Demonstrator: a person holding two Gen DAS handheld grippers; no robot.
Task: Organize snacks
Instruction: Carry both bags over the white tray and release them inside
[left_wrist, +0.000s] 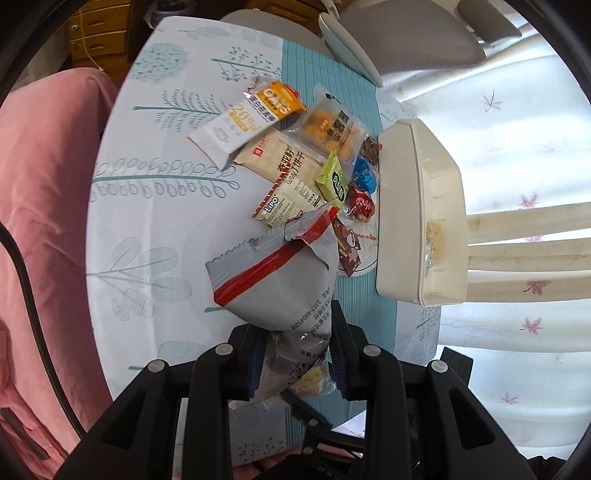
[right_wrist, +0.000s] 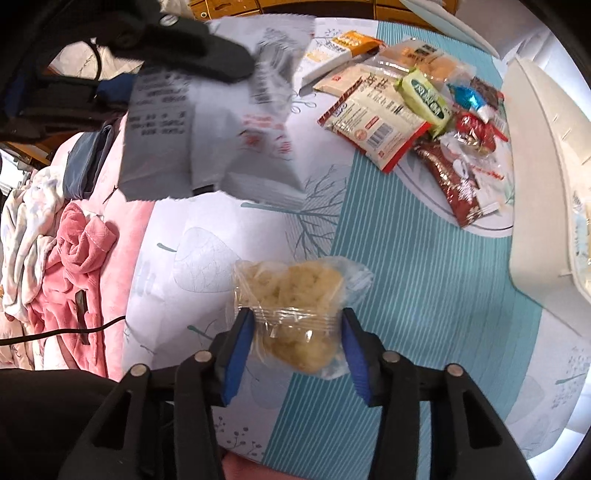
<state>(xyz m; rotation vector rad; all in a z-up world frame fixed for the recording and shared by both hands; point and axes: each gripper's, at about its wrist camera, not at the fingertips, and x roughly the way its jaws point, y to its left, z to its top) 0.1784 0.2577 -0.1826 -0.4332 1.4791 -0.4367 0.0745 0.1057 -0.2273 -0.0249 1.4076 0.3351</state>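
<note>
Grey bag (left_wrist: 275, 273) clamped in left hand-held gripper (left_wrist: 295, 354).

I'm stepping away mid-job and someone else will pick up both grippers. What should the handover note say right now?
Left gripper: shut on the opened grey bag, lifted off the table.
Right gripper: a small clear packet of yellow snacks sits between its fingers; grip looks light, not certain.
White bin: at the table's far side, one packet seems to be inside already.
Left to do: the pile of packets beside the bin is unsorted. Probably bin the clear packet next, then the pile.
</note>
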